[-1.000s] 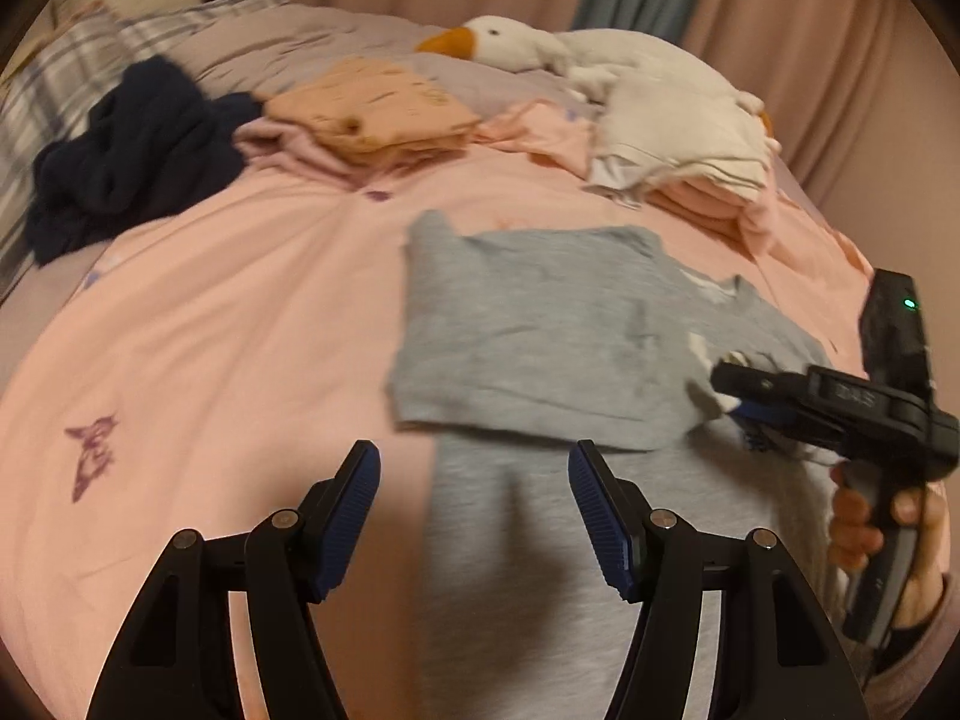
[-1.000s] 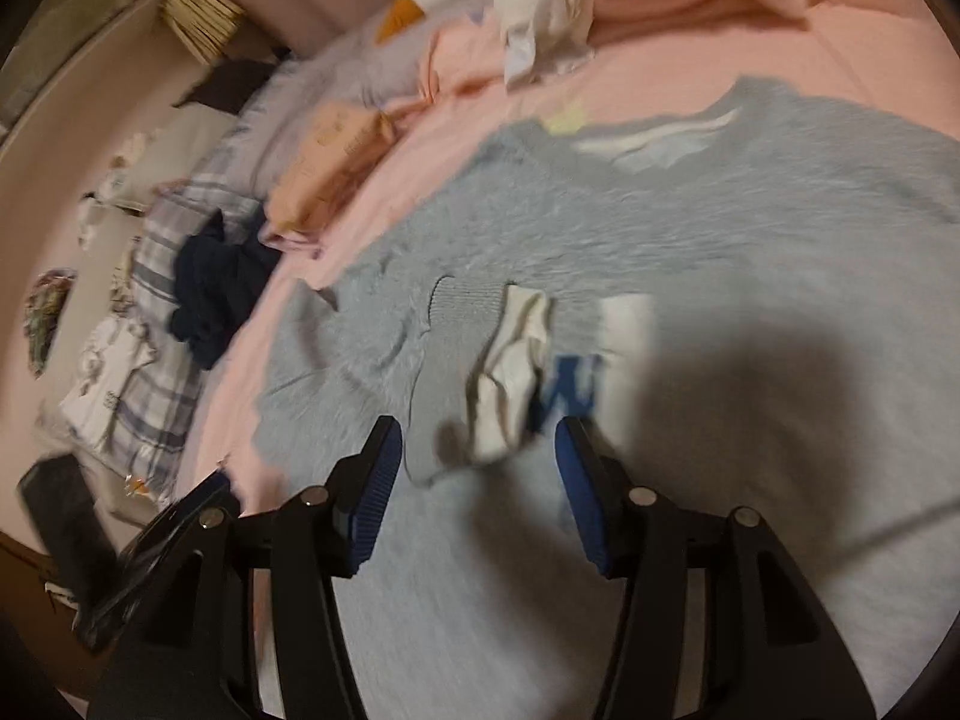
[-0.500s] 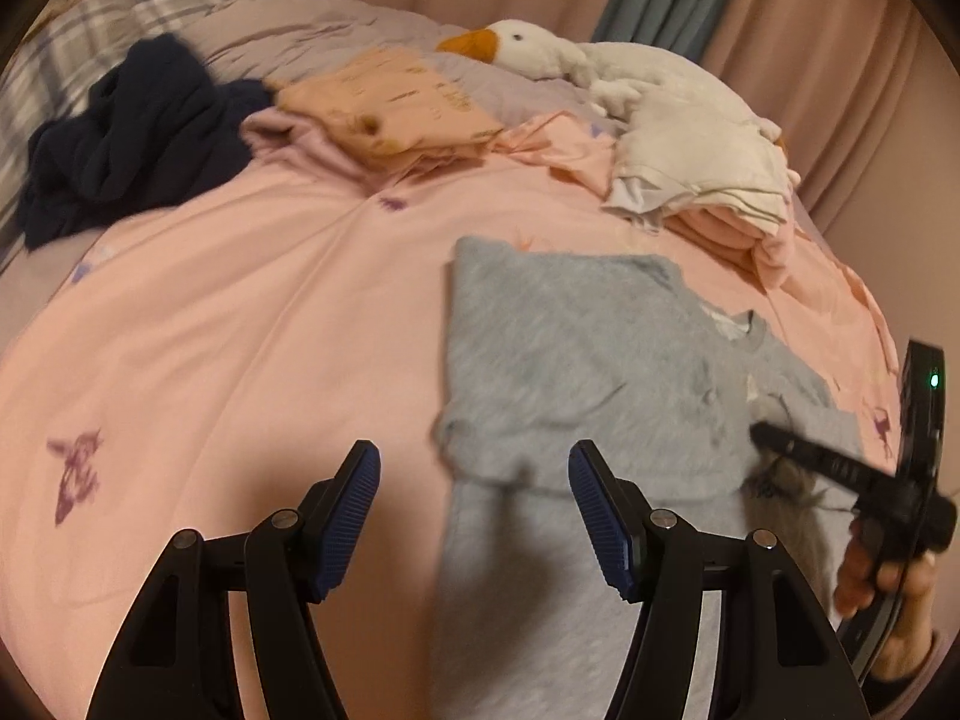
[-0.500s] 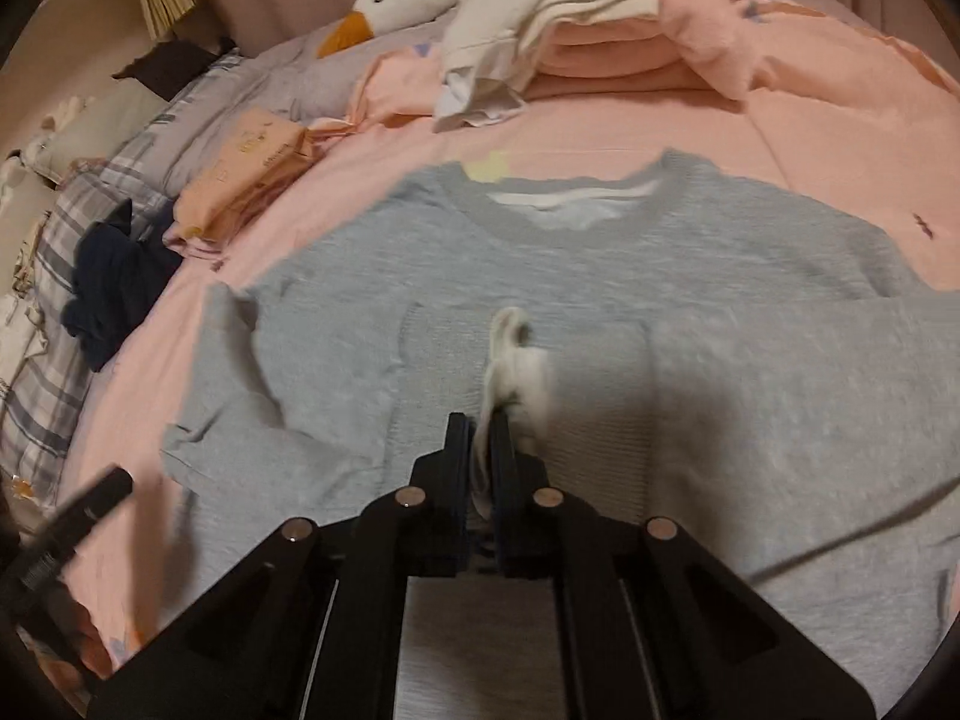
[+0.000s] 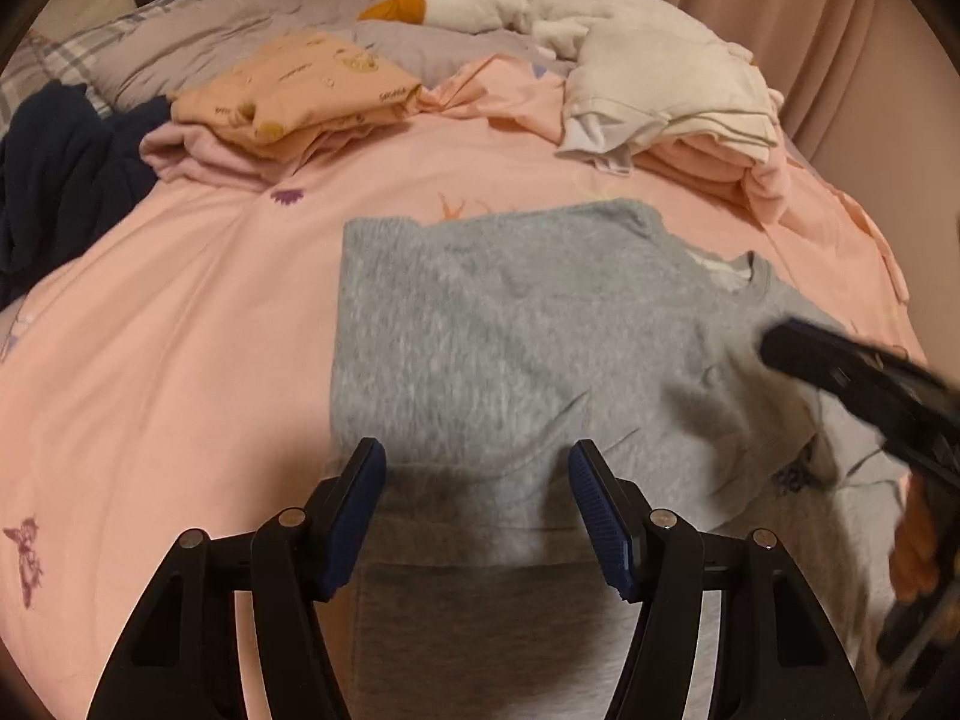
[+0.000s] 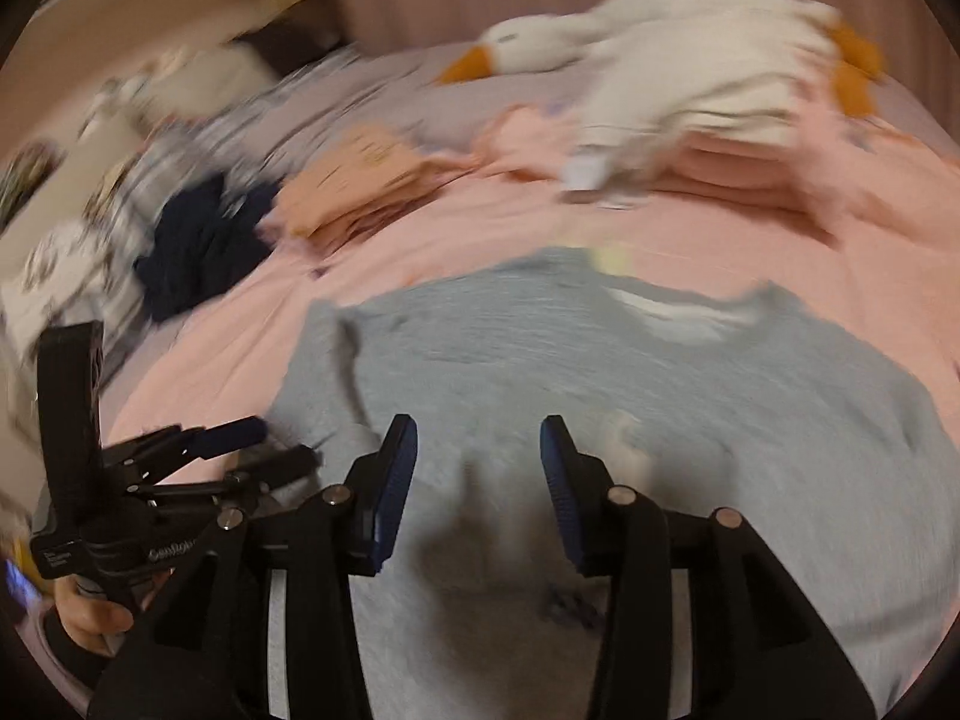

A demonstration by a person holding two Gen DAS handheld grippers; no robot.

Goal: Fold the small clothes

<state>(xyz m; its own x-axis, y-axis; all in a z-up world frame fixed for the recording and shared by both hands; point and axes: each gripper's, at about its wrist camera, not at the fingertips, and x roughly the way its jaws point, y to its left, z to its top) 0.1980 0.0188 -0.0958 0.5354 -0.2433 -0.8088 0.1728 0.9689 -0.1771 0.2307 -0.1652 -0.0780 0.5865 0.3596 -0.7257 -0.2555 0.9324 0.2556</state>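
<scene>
**Grey sweatshirt on the pink bed**

The grey sweatshirt lies flat on the bed, one sleeve folded across it. Left tongs hover open, empty. Right tongs, just opening, hold nothing. Folded piles lie beyond.

A grey sweatshirt is seen spread on a pink bedsheet just ahead of the left gripper, whose blue-padded jaws are held apart with nothing gripped between them. One sleeve is folded across the body of the garment. To the gripper's right, the right gripper is seen blurred above the sweatshirt, with part of a hand beneath it. Farther ahead, folded peach clothes, a white pile and a plush goose are laid. A dark navy garment is bunched far to the left.
</scene>
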